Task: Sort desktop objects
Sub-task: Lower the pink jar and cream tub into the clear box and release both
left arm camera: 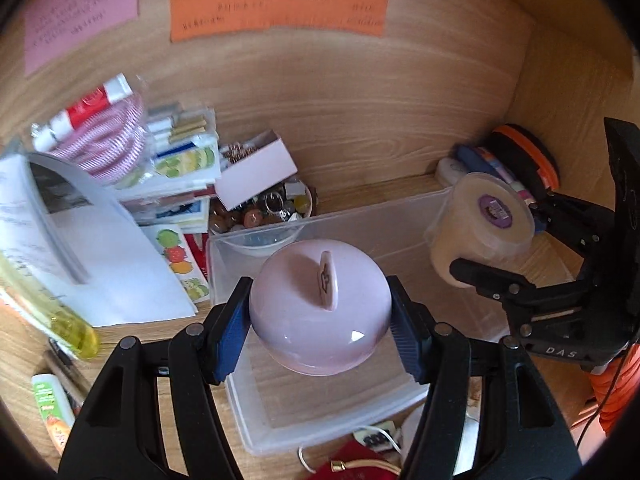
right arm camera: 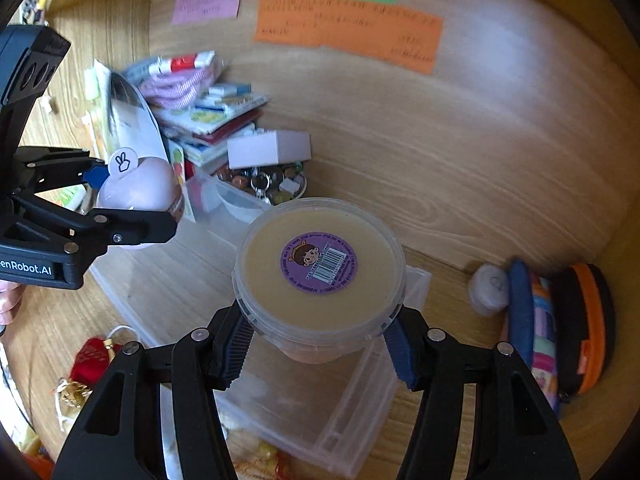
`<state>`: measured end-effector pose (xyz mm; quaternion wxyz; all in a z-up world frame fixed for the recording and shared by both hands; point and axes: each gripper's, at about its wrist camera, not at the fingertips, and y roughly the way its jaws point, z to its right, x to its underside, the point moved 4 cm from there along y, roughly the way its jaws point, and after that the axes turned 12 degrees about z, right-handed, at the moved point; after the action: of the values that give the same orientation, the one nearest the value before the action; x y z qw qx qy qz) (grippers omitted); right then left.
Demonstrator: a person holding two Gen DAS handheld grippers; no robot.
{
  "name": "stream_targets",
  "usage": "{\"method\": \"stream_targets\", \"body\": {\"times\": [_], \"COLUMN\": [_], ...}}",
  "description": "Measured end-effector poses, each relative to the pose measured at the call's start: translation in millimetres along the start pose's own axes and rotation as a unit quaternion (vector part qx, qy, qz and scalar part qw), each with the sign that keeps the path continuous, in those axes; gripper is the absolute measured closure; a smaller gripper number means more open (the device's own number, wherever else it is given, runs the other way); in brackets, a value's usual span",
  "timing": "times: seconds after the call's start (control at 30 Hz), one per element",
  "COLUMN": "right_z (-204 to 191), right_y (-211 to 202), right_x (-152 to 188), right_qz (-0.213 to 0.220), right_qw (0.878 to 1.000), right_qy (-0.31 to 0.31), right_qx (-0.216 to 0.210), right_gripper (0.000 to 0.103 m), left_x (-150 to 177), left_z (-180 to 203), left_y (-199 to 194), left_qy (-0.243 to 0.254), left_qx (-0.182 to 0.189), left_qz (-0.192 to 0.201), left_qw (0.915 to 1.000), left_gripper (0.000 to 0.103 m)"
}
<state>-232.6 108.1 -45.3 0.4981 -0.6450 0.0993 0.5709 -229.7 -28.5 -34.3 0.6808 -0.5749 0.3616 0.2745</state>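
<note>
My left gripper [left arm camera: 320, 320] is shut on a glossy pink round jar [left arm camera: 320, 304] with a small tab on its top, held over a clear plastic bin [left arm camera: 332, 420]. The same pink jar [right arm camera: 138, 192] and left gripper [right arm camera: 132, 208] show at the left of the right wrist view. My right gripper [right arm camera: 320, 344] is shut on a clear tub of beige putty [right arm camera: 320, 272] with a purple barcode sticker on its lid, also above the clear bin [right arm camera: 352, 416]. In the left wrist view that tub [left arm camera: 480, 224] and the right gripper [left arm camera: 500, 256] sit at the right.
A pile of papers, sticker sheets and packets [left arm camera: 120, 184] lies at the left. A bowl of beads and keyrings [left arm camera: 276, 208] under a white box [left arm camera: 256, 172] stands behind the bin. Pencil cases [right arm camera: 560, 320] fill the right corner. A red pouch [left arm camera: 356, 464] lies near the front.
</note>
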Motion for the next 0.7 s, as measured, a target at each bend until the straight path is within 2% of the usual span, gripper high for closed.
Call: {"method": "stream_targets", "body": {"times": [0.27, 0.4, 0.53, 0.7], "right_z": [-2, -1, -1, -7], "right_y": [42, 55, 66, 70], "right_x": [8, 12, 18, 23], "right_qz": [-0.046, -0.064, -0.084, -0.108], "right_qw": [0.999, 0.998, 0.996, 0.993], "right_qy": [-0.011, -0.013, -0.017, -0.034], "right_qx": [-0.014, -0.021, -0.027, -0.036], "right_gripper": [0.048, 0.048, 0.048, 0.048], "left_x": [8, 10, 16, 20], "left_z": [-6, -9, -4, -3], "left_y": [30, 39, 47, 59], "left_qy": [0.007, 0.01, 0.02, 0.026], "left_qx": [-0.002, -0.001, 0.016, 0.012], "left_qz": [-0.033, -0.046, -0.067, -0.088], "left_qw": [0.9994, 0.9989, 0.9975, 0.9957], "left_gripper": [0.04, 0.04, 0.04, 0.04]}}
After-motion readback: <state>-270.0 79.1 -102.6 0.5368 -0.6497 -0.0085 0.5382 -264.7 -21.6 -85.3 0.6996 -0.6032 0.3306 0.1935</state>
